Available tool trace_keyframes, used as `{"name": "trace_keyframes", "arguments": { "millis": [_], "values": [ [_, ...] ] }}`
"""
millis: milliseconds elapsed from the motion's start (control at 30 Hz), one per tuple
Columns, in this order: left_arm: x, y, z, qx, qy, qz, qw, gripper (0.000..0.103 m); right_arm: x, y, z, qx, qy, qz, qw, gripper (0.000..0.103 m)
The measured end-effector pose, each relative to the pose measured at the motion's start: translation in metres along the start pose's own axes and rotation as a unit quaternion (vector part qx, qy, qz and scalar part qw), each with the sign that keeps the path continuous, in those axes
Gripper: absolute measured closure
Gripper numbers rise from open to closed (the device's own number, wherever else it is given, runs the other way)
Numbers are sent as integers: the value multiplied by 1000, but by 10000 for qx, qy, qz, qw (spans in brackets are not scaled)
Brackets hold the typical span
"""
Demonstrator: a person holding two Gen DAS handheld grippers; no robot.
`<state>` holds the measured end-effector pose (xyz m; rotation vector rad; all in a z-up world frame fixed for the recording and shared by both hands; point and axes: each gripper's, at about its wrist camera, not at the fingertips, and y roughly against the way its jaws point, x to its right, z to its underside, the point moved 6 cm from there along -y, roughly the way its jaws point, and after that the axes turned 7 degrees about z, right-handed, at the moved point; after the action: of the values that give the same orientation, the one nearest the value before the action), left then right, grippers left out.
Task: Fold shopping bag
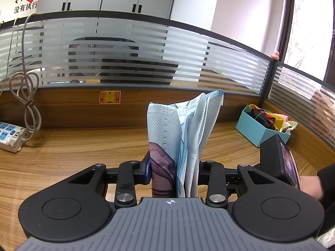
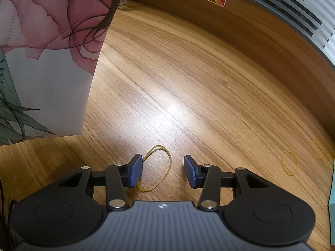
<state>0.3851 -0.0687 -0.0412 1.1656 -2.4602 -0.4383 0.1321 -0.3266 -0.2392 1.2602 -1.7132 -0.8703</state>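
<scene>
Folded shopping bag held upright over a wooden desk

The desk point(image 1: 62, 146) carried a blue box point(image 1: 259, 125) far right, seen only from the left wrist, where the left gripper point(image 1: 174, 173) clamped the shopping bag point(image 1: 178, 129); the right gripper point(image 2: 163, 171), fingers apart, straddled a rubber band point(image 2: 159, 167), seen clearly only from the right wrist.
</scene>
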Motion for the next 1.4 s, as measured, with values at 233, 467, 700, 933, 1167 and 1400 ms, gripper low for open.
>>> {"name": "trace_keyframes", "arguments": {
  "millis": [233, 467, 700, 933, 1167, 1400],
  "values": [
    [-1, 1, 0, 15, 3, -8, 10000, 65, -11, 1, 1, -5, 152, -99, 9998, 84],
    [0, 1, 0, 16, -10, 7, 10000, 65, 2, -21, -4, -89, 90, 14, 9999, 87],
    [-1, 0, 0, 19, -3, 7, 10000, 65, 1, -33, -6, -73, 151, 67, 9998, 87],
    [-2, 0, 0, 17, -3, 10, 10000, 65, 15, -38, -5, -138, -113, 49, 9998, 86],
    [0, -1, 0, 6, -14, 29, 10000, 65, 28, -47, 2, -197, -536, -122, 9983, 86],
    [0, -1, 0, 7, -20, 35, 10000, 65, 25, -44, -1, -206, -546, -169, 9982, 100]
  ]
}}
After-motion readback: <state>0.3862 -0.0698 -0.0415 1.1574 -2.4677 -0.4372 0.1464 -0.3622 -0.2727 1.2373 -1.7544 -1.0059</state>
